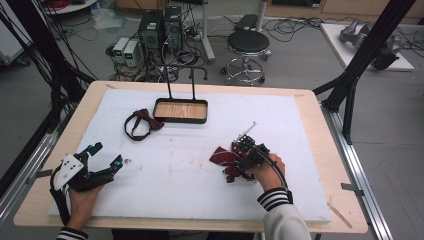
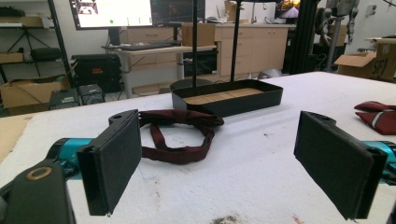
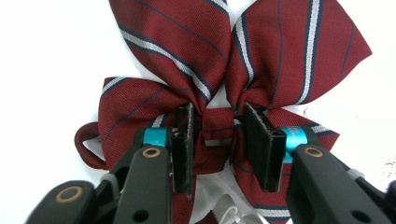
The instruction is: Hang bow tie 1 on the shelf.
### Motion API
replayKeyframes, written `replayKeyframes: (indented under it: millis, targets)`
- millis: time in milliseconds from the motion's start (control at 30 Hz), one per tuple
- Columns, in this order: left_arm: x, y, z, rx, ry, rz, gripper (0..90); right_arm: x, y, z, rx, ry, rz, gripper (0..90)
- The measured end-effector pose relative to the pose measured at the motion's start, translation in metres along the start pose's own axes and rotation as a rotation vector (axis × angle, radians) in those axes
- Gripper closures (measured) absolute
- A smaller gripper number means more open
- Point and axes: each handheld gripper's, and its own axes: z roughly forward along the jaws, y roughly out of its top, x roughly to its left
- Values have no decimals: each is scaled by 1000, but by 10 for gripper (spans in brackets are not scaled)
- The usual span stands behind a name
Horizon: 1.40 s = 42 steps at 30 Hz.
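A striped maroon bow tie (image 1: 221, 156) (image 3: 187, 51) lies on the white sheet at the right. My right gripper (image 1: 240, 158) (image 3: 218, 112) points down on it, with its jaws shut on the tie's centre knot. The same tie (image 2: 376, 116) lies far right in the left gripper view. A plain dark maroon bow tie (image 1: 142, 124) (image 2: 180, 135) with its strap lies at the back left. My left gripper (image 1: 106, 154) (image 2: 219, 121) rests on the sheet at the front left, open, nothing between its pads, aimed at the plain tie.
A black tray (image 1: 181, 120) (image 2: 229, 105) with a wooden floor and two upright black rods stands at the back middle. The white foam sheet (image 1: 200, 170) covers most of the wooden table. A stool (image 1: 248, 45) and computers stand beyond the far edge.
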Motion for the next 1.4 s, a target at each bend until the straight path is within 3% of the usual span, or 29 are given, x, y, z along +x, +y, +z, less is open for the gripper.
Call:
replayKeyframes:
  millis: [333,733,1133,1400]
  targets:
    - [0,0,0,-1,0,-3,155,1,0,-1,-4,-6,-10,687]
    - [0,0,0,0,-1,-1,155,-1,-1,-10,-88,8,-7,690]
    - [0,0,0,0,-1,1,155,0,-3,-23,-249,33,-24,689]
    - [0,0,0,1,-1,2,155,1,-4,-34,-399,35,-29,690]
